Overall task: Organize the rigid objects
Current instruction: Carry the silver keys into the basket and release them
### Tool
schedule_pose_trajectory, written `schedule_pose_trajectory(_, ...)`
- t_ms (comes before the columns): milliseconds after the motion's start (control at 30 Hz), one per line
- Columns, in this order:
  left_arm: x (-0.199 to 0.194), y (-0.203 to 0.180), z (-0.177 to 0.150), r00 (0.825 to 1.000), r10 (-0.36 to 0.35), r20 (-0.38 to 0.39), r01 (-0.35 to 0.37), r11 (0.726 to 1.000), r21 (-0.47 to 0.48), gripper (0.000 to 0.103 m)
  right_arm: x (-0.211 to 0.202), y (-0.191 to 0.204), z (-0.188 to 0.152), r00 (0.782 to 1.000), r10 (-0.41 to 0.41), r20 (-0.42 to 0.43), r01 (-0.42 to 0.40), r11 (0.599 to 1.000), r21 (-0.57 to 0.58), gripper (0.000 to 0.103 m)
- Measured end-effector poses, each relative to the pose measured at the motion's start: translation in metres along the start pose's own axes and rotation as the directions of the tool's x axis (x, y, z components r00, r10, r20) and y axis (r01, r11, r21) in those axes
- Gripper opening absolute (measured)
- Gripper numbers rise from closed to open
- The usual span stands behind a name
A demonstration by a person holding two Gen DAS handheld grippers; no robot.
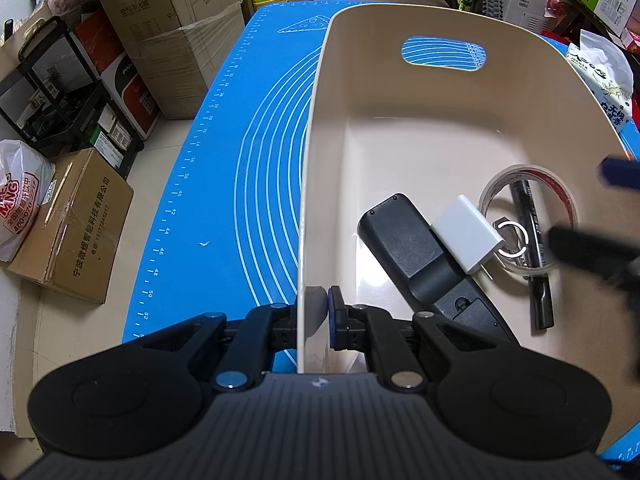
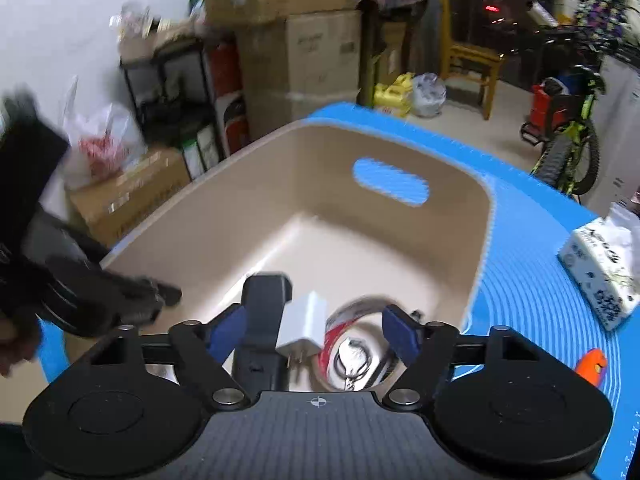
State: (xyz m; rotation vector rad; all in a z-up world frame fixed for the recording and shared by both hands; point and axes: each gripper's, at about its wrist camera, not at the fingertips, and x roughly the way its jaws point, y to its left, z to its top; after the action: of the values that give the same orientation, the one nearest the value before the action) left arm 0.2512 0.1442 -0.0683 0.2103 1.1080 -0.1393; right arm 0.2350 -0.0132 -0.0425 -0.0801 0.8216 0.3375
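A beige plastic bin [image 1: 420, 152] stands on the blue mat [image 1: 224, 184]. My left gripper [image 1: 320, 312] is shut on the bin's near left wall. Inside lie a black remote [image 1: 416, 252], a white charger plug [image 1: 468, 236], a clear tape roll [image 1: 528, 204], a key ring [image 1: 512, 238] and a black marker [image 1: 534, 248]. My right gripper [image 2: 312, 330] is open and empty above the bin [image 2: 340, 240], over the remote [image 2: 264, 320], the charger [image 2: 302, 324] and the tape roll [image 2: 352, 316]. Its blurred fingers show at the right edge of the left wrist view [image 1: 592, 248].
A tissue pack [image 2: 604, 272] and an orange object [image 2: 592, 366] lie on the mat right of the bin. Cardboard boxes [image 1: 76, 224], a black shelf [image 1: 60, 92] and bags stand on the floor left of the table. A bicycle [image 2: 572, 144] is at the far right.
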Motion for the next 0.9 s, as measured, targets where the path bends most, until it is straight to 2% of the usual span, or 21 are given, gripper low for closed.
schedule_pose_trajectory(67,0.000,0.000,0.000,1.000,0.001,0.000,-0.001,1.000,0.001,0.010,-0.012,-0.008,0.003,0.999,-0.012,0.032,0.011,0.999,0.033,0.084)
schedule_pose_trajectory(167,0.001,-0.001,0.000,1.000,0.002,0.000,-0.002,1.000,0.001,0.010,-0.028,-0.029,0.005,0.995,-0.058,0.086,0.050,0.995,0.084,0.097)
schedule_pose_trajectory(300,0.001,-0.001,0.000,1.000,0.002,0.000,-0.002,1.000,0.001,0.011,-0.041,-0.063,0.003,0.981,-0.144,0.130,0.119,0.976,0.184,0.100)
schedule_pose_trajectory(433,0.001,-0.001,0.000,1.000,0.002,0.000,-0.002,1.000,0.001,0.011,-0.041,-0.099,-0.009,0.956,-0.264,0.128,0.217,0.930,0.297,0.101)
schedule_pose_trajectory(533,0.001,-0.001,0.000,1.000,0.002,0.000,-0.002,1.000,0.000,0.011,-0.032,-0.124,-0.024,0.936,-0.343,0.080,0.288,0.875,0.388,0.101)
schedule_pose_trajectory(667,0.001,-0.001,0.000,1.000,0.002,0.000,-0.002,1.000,0.001,0.011,-0.016,-0.161,-0.050,0.935,-0.353,-0.025,0.310,0.782,0.541,0.101)
schedule_pose_trajectory(767,0.001,-0.001,0.000,1.000,0.001,0.000,-0.001,1.000,0.001,0.011,-0.006,-0.175,-0.065,0.910,-0.408,-0.081,0.380,0.738,0.557,0.101)
schedule_pose_trajectory(900,0.001,-0.001,0.000,1.000,0.002,0.000,-0.002,1.000,0.001,0.011,0.007,-0.185,-0.080,0.895,-0.426,-0.133,0.421,0.706,0.569,0.101)
